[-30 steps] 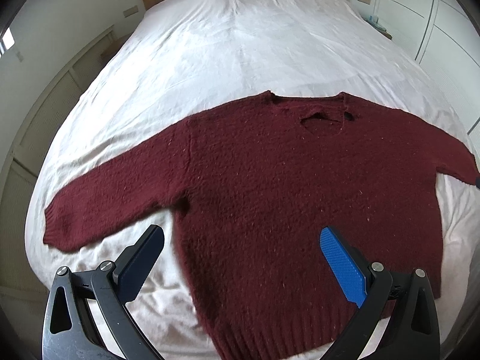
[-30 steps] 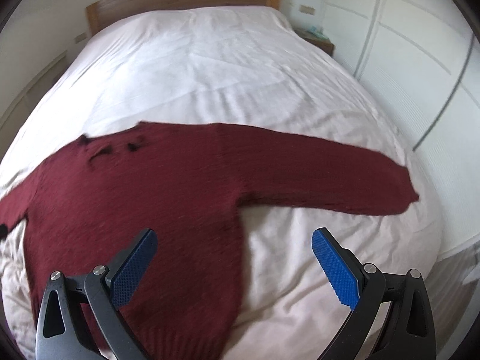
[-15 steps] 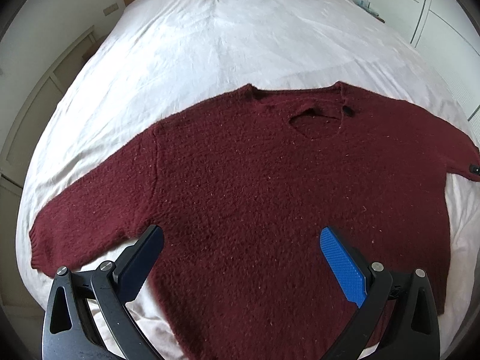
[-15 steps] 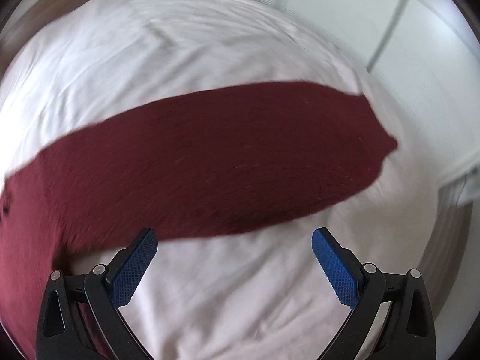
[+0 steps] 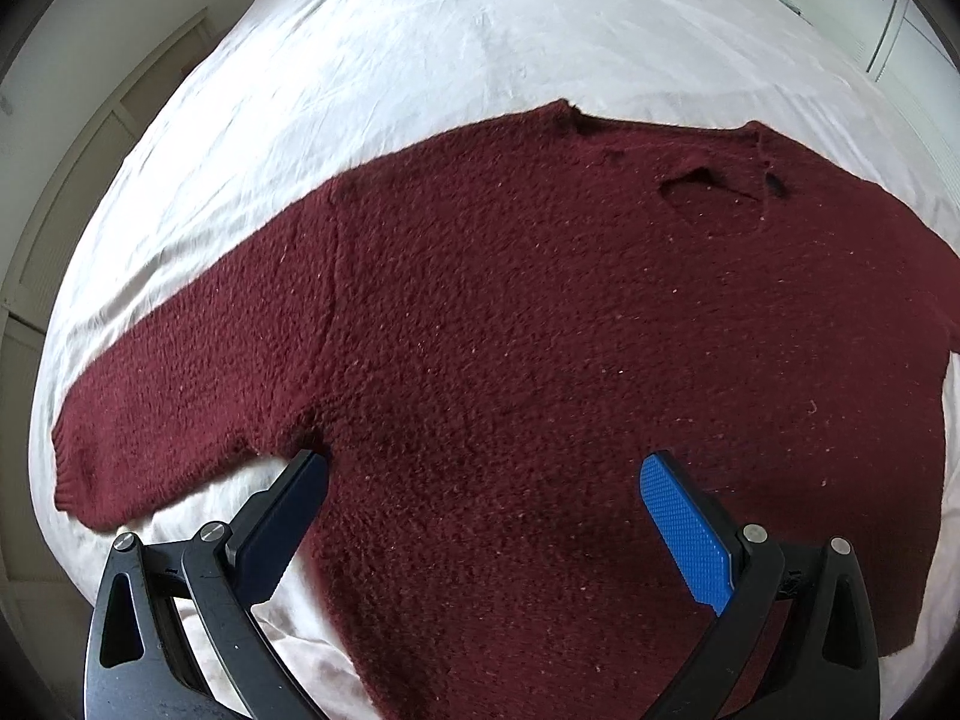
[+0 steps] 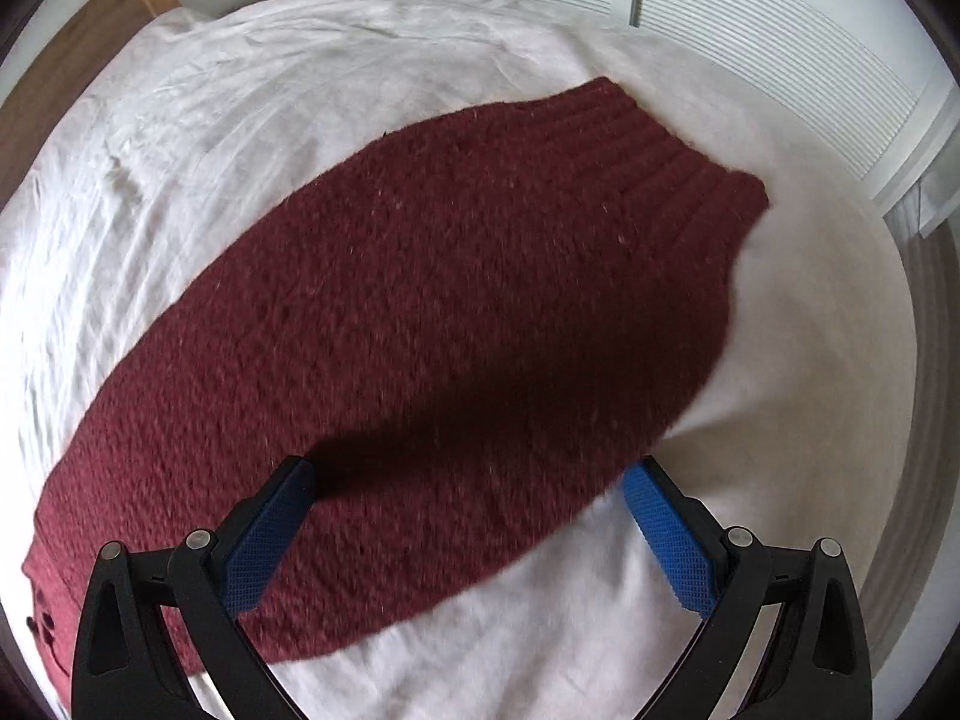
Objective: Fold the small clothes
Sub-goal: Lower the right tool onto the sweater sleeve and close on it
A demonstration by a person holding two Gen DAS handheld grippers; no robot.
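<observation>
Nearest, the right gripper (image 6: pixel 462 516) hangs low over the right sleeve (image 6: pixel 420 324), jaws wide apart and straddling its width. The sleeve's long axis runs away and to the right, ending at the ribbed cuff (image 6: pixel 678 162) farther out. The left gripper (image 5: pixel 480 510), jaws also apart and empty, hovers over the sweater (image 5: pixel 570 330) body, with the left sleeve (image 5: pixel 180 414) off to its left. The sweater lies flat on the bed (image 5: pixel 450 48), collar far. The right gripper seems nearer a sleeve fold.
</observation>
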